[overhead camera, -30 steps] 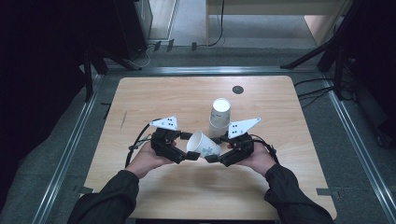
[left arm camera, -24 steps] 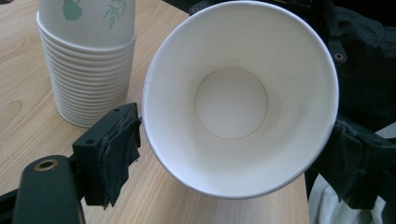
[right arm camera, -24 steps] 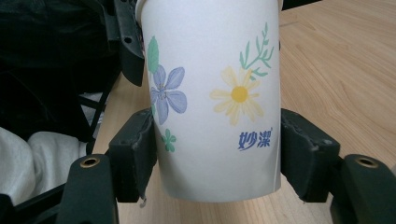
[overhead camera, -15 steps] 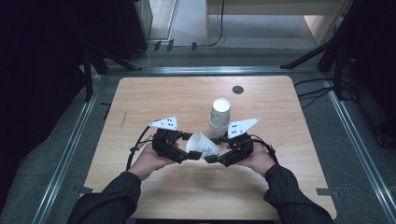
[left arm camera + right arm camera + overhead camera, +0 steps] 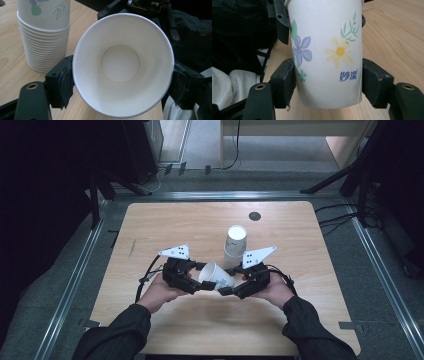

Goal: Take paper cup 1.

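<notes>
The cup [image 5: 216, 275] is held between both grippers as before, its place unchanged. The left gripper [image 5: 198, 281] has just been closing onto its rim; the right gripper [image 5: 223, 289] is clamped on its base.

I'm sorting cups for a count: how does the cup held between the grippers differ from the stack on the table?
The held cup is single and lies tipped sideways off the table; the stack of cups nests many and stands upright on the table. The held cup's empty inside faces the left gripper. Both are white paper cups with printed flowers or leaves.
</notes>
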The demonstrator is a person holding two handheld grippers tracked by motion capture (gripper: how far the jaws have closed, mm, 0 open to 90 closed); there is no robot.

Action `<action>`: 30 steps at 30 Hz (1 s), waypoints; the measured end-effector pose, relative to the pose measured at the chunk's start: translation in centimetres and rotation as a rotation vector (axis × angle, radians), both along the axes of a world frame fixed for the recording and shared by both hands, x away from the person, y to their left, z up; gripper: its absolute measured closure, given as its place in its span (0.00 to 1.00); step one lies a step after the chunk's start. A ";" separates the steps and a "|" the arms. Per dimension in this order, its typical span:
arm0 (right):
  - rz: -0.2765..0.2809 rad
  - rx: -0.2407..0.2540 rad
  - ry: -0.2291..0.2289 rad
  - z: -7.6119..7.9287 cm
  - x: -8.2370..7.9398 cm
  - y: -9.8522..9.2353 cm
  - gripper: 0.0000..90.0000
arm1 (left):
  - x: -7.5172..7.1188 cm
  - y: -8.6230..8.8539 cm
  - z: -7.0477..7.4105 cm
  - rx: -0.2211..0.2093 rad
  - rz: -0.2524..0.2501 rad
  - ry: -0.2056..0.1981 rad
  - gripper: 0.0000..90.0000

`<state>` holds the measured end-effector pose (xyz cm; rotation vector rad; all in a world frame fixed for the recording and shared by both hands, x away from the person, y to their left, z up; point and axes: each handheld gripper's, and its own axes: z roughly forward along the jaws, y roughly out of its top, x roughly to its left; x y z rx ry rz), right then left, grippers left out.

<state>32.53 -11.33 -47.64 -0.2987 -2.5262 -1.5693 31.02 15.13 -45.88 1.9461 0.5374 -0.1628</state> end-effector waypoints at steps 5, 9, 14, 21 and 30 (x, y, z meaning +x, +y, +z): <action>0.000 -0.006 -0.001 0.0 0.0 0.0 0.38 | 0.0 0.0 0.0 0.005 0.001 -0.005 0.23; 0.000 -0.007 0.000 0.0 0.0 0.0 0.38 | -0.1 0.0 0.0 0.009 0.003 -0.011 0.24; 0.000 -0.010 -0.001 0.0 0.0 0.0 0.37 | -0.1 0.0 0.1 0.009 0.004 -0.017 0.24; 0.002 -0.021 -0.003 0.1 -0.1 0.1 0.37 | -0.1 0.1 0.1 -0.001 0.009 -0.018 0.25; -0.004 -0.021 -0.009 0.2 -0.1 0.1 0.35 | -0.1 0.4 0.4 0.000 0.018 -0.026 0.25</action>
